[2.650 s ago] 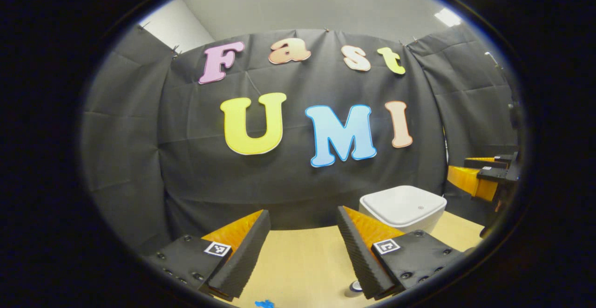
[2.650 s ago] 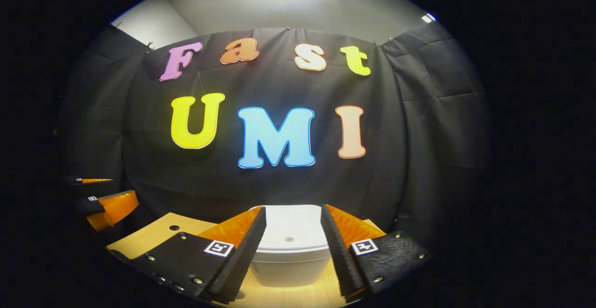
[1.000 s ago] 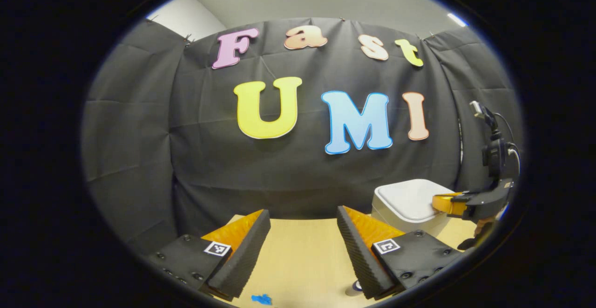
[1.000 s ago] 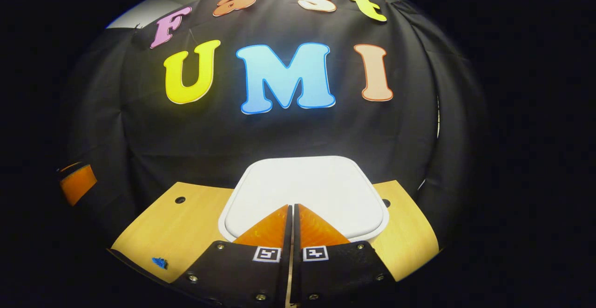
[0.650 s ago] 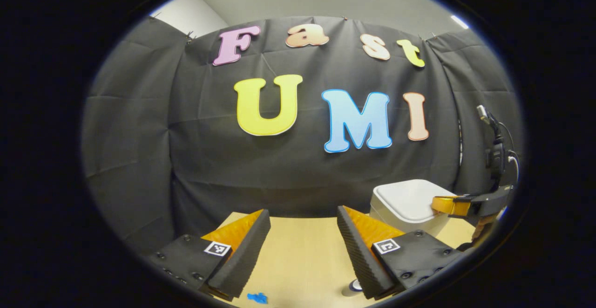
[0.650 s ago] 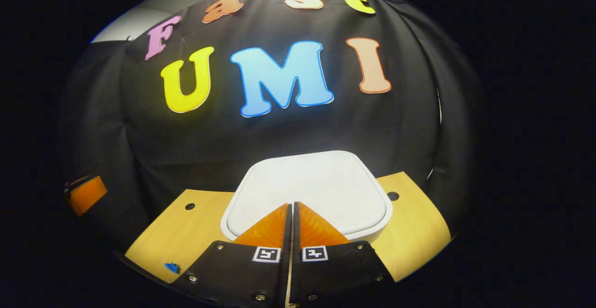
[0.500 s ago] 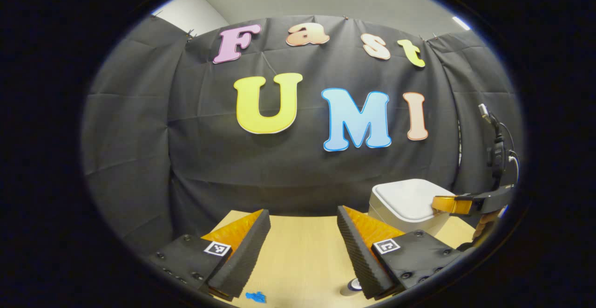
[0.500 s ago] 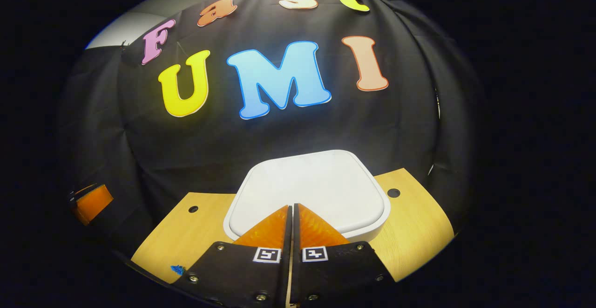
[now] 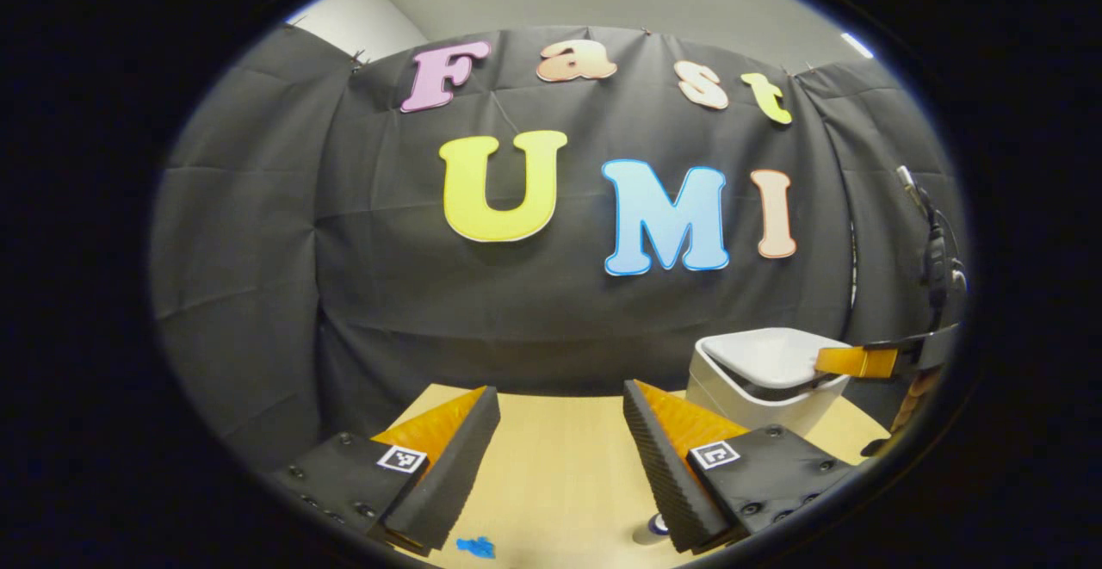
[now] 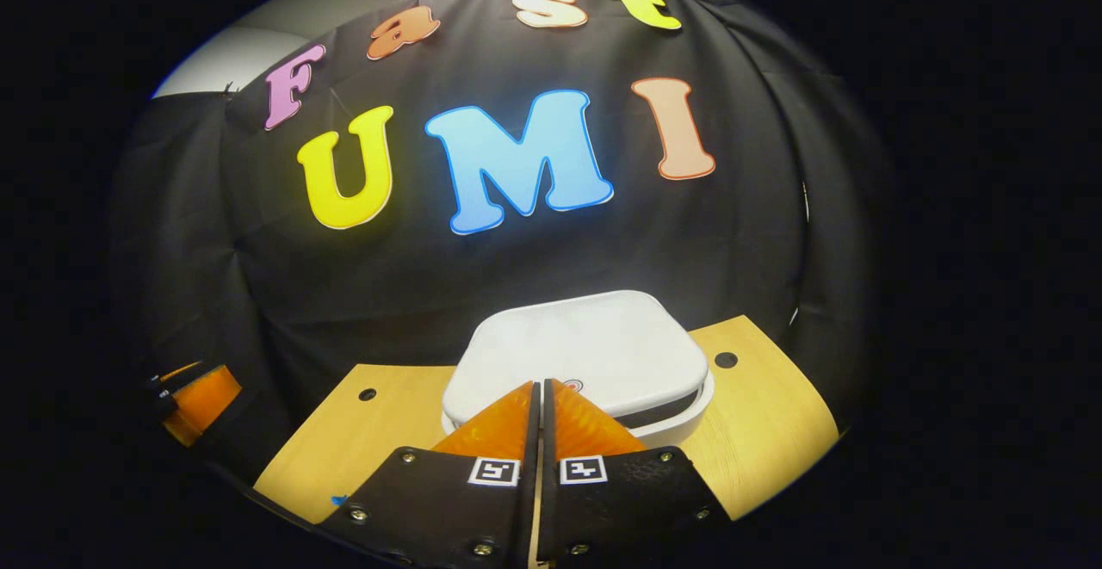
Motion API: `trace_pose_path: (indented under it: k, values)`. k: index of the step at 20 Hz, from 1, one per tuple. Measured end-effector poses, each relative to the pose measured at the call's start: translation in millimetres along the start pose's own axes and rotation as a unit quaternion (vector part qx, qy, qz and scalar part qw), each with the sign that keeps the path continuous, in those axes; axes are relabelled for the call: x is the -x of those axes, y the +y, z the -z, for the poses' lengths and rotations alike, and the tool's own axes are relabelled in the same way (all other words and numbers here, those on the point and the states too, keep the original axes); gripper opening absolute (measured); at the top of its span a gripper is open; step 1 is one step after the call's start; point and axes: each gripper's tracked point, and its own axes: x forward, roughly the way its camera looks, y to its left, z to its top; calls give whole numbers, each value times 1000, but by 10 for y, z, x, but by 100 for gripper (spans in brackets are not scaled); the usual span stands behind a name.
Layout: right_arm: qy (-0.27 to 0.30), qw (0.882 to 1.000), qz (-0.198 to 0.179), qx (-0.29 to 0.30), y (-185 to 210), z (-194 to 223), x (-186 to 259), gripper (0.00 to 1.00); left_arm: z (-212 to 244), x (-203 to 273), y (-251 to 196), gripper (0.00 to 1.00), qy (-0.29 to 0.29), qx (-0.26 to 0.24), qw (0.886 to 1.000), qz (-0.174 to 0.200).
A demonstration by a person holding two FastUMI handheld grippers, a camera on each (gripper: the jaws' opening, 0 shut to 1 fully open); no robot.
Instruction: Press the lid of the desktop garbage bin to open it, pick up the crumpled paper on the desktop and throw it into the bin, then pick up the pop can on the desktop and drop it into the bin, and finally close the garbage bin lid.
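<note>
The white desktop bin [image 9: 746, 409] stands at the table's far right. Its lid [image 10: 585, 343] is tilted up at the front, and a dark gap [image 10: 663, 412] shows under it. My right gripper [image 10: 541, 383] is shut with nothing held, its tips at the lid's front edge; from the left gripper view that gripper [image 9: 820, 363] lies across the lid [image 9: 758, 352]. My left gripper [image 9: 560, 397] is open over the bare table. A pop can [image 9: 654, 529] peeks out beside its right finger. A small blue crumpled piece [image 9: 473, 545] lies near the front edge.
The light wooden table [image 10: 766, 431] has small round holes [image 10: 726, 360] left and right of the bin. The black cloth wall hangs close behind the bin. A cable and a mount [image 9: 934, 250] rise at the far right. One finger of the left gripper [image 10: 200, 400] shows at the left.
The right gripper shut, came down and pressed on the lid. In the last half second the lid's front sprang up and a dark gap opened. The left gripper barely moved.
</note>
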Motion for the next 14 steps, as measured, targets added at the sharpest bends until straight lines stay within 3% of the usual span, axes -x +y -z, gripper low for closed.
trace_pose_path:
  k: [6, 7, 8, 10, 12, 14]
  values:
    - [-5, 1000, -2, 25, 68, -65, 70, 4, 109, -2, 46, 100, 6, 4, 1000, -2]
    - [-3, 1000, -2, 27, 73, -40, 74, 4, 127, 2, 57, 95, 7, 4, 1000, -2]
    - [-2, 1000, -2, 30, 78, -35, 85, 4, 148, -2, 78, 100, 8, 4, 1000, -3]
    - [-3, 999, -3, 34, 104, -41, 96, 4, 222, -15, 128, 100, 13, 10, 1000, -4]
    - [0, 999, -4, 37, 114, -15, 106, 3, 361, -37, 231, 95, 24, 22, 999, -8]
    - [2, 999, -4, 42, 119, -5, 115, 4, 539, -68, 357, 100, 41, 33, 998, -17]
